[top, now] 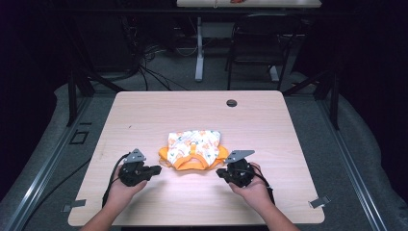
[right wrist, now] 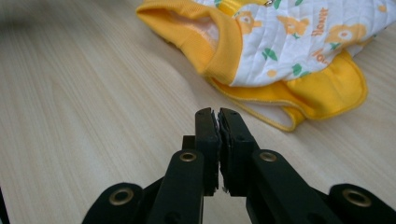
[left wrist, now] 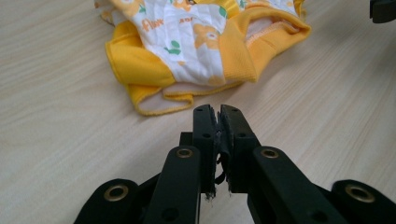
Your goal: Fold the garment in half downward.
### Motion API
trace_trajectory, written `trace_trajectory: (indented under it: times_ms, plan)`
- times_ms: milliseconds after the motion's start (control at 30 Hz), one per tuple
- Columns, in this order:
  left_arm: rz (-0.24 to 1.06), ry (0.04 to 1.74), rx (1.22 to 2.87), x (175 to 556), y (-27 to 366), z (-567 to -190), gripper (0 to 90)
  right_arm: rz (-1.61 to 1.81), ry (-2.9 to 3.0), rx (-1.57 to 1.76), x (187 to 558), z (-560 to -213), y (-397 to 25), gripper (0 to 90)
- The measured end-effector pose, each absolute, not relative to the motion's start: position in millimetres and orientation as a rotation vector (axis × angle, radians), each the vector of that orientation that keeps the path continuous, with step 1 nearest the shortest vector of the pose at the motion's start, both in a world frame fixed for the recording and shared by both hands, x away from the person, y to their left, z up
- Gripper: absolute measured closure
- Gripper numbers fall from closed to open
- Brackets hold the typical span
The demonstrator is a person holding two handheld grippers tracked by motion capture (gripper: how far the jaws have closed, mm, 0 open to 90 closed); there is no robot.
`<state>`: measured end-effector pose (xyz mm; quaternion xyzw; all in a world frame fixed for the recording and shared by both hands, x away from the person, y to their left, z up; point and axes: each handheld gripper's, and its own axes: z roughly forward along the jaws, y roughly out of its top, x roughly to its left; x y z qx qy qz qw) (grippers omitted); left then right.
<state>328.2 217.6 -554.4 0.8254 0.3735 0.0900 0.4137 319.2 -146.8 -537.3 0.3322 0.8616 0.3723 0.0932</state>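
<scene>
A small folded garment (top: pixel 195 149), white quilted cloth with orange bear prints and yellow trim, lies on the wooden table (top: pixel 144 110) a little nearer than its middle. My left gripper (top: pixel 156 169) rests on the table just left of the garment, jaws shut and holding nothing. In the left gripper view the garment's (left wrist: pixel 196 42) yellow hem lies a short way beyond my shut left gripper (left wrist: pixel 216 111). My right gripper (top: pixel 220 172) sits just right of the garment, also shut and holding nothing. The right gripper view shows the garment (right wrist: pixel 280 42) ahead and to the right of my right gripper (right wrist: pixel 217 113).
A round cable hole (top: pixel 232 103) sits near the table's far edge. Behind the table stand a black chair (top: pixel 260 38) and a white table leg (top: pixel 199 48), with cables on the floor. Metal clips (top: pixel 319 202) sit at the near corners.
</scene>
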Motion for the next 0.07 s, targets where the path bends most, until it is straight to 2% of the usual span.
trace_trajectory:
  times_ms: [67]
  plan:
    - [0.241,0.943,2.067,323.1,219.9,-558.4,82.2,1.095,2.547,0.979,314.6,-539.5,-148.3,84.4]
